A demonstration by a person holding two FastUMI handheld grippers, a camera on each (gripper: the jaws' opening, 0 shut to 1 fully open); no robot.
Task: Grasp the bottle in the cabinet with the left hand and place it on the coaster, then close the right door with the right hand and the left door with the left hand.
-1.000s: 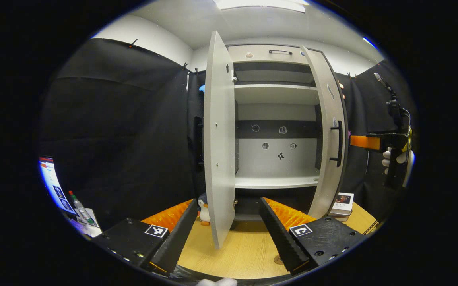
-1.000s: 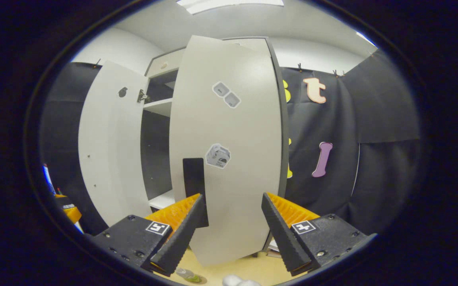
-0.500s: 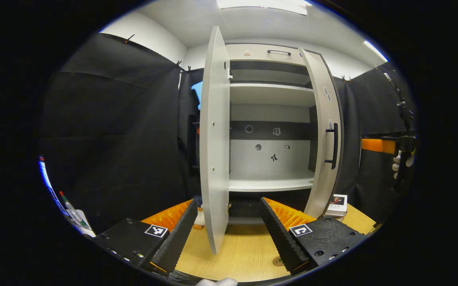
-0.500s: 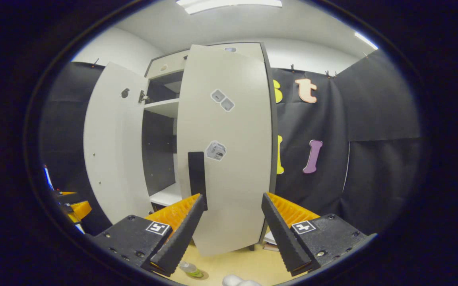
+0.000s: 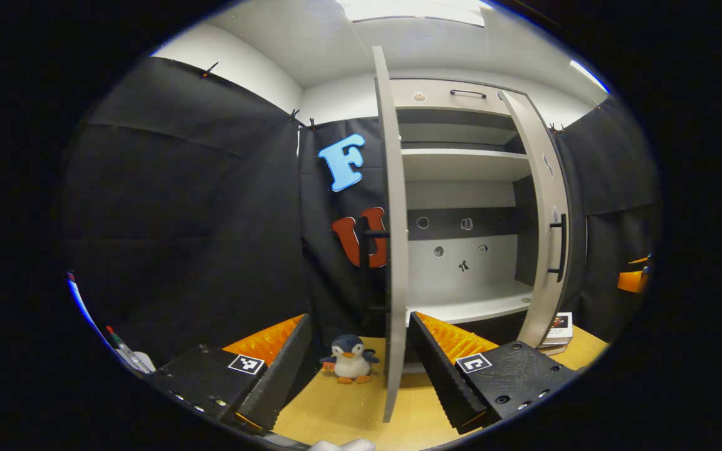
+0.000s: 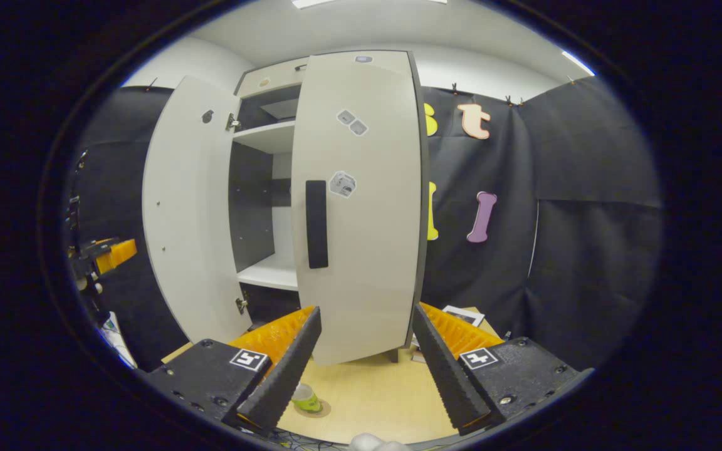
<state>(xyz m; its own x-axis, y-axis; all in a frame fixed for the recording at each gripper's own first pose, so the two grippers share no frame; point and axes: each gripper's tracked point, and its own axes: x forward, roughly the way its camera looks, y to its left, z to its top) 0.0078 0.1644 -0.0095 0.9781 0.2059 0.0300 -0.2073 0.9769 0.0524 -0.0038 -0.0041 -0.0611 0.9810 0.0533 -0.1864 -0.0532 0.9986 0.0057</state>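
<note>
bottle (image 6: 303, 397) on coaster (image 6: 318, 408), tabletop (image 6: 373, 401) at 6 o'clock | right gripper (image 6: 364, 369) fingers apart, empty, facing right door (image 6: 361, 207) to push | left gripper (image 5: 361, 369) fingers apart, straddling left door (image 5: 392, 238) edge-on, 12 o'clock

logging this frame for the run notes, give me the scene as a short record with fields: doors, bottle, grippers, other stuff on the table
right door: nearly shut, a gap left at its handle edge
left door: wide open, seen edge-on in the left gripper view
cabinet shelf: bare
bottle: out of the cabinet, standing on the coaster on the table
left gripper: fingers apart, holding nothing, facing the left door's edge
right gripper: fingers apart, holding nothing, clear of the right door
other items: penguin toy left of the cabinet; book by the cabinet's right side
</note>
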